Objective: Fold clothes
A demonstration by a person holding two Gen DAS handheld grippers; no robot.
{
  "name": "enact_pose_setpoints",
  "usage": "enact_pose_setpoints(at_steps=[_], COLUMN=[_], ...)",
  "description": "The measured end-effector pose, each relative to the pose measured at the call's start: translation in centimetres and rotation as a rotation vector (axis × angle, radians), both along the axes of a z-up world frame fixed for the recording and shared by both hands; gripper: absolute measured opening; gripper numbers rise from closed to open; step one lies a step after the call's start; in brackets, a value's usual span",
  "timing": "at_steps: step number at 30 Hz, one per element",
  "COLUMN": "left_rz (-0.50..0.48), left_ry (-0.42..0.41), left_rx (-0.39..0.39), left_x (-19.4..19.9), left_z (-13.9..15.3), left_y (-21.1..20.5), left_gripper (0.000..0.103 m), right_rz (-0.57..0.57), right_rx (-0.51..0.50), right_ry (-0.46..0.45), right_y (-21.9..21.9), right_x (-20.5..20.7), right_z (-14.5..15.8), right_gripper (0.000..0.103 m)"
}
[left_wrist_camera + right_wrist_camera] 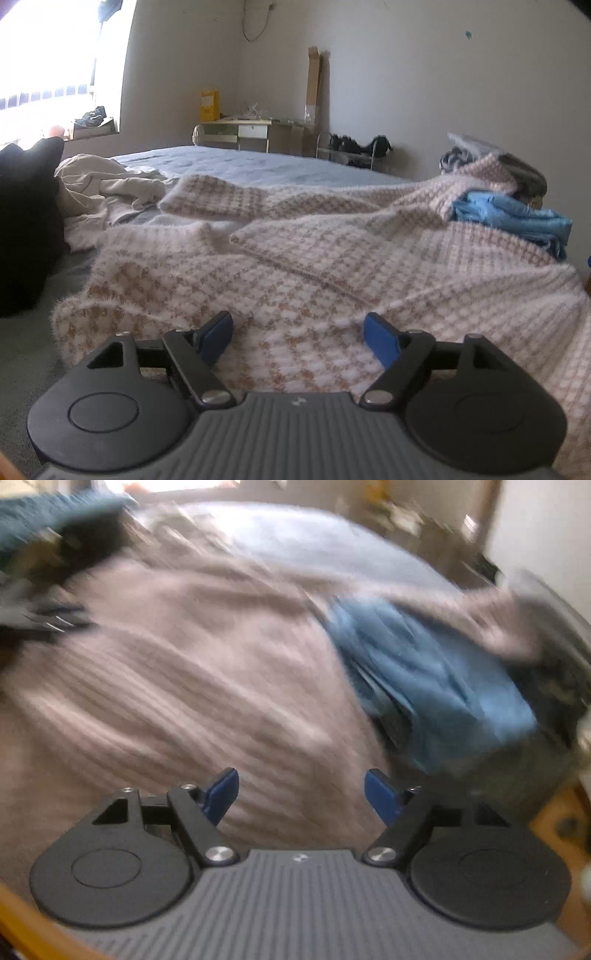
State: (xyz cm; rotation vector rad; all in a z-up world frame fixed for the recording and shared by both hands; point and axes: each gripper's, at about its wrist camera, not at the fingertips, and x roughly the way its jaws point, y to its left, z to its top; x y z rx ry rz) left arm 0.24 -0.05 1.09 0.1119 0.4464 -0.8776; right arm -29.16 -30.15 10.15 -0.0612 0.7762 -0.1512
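A pink-and-tan checked sweater [332, 266] is spread rumpled over a bed [236, 166] covered in pale blue. One sleeve [221, 201] is laid across toward the left, and another part is draped up over a blue garment [513, 218] at the right. The left gripper [299, 334] is held low over the near hem of the sweater, its jaws spread wide with nothing between them; whether the blue pads [218, 338] touch the knit cannot be told. A crumpled cream cloth [107, 184] is seen beyond the sweater on the left, beside a dark shape at the frame's edge. A desk [255, 133] and a tall cardboard box [314, 92] stand against the far wall.

The right wrist view is heavily blurred. The right gripper [301, 794] is seen above the sweater [177, 686], jaws likewise spread and empty. The blue garment [424, 679] lies just to its right, partly covered by a fold of the sweater.
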Motion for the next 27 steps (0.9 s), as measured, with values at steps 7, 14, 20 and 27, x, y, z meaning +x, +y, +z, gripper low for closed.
enact_pose_setpoints(at_steps=[7,14,20,27], left_rz=[-0.337,-0.329,-0.328,-0.326], left_ry=[0.015,0.063,0.081,0.08], left_rx=[-0.232,0.045,0.042,0.041], left_x=[-2.8,-2.9,-2.6,-2.9], left_z=[2.8,0.0,-0.3,-0.1], left_y=[2.4,-1.8,-1.9,-1.7], left_gripper=[0.03,0.049,0.051,0.05], right_rz=[0.21,-0.021,-0.144,0.094], right_rx=[0.022,0.065,-0.007,0.165], right_ry=[-0.019,0.029,0.085,-0.14], right_y=[4.9,-2.2,-3.4,1.3], right_x=[4.4,1.2,-3.0,-0.2], right_z=[-2.7,-4.5,-3.1,0.3], right_gripper=[0.073,0.079,0.073,0.074])
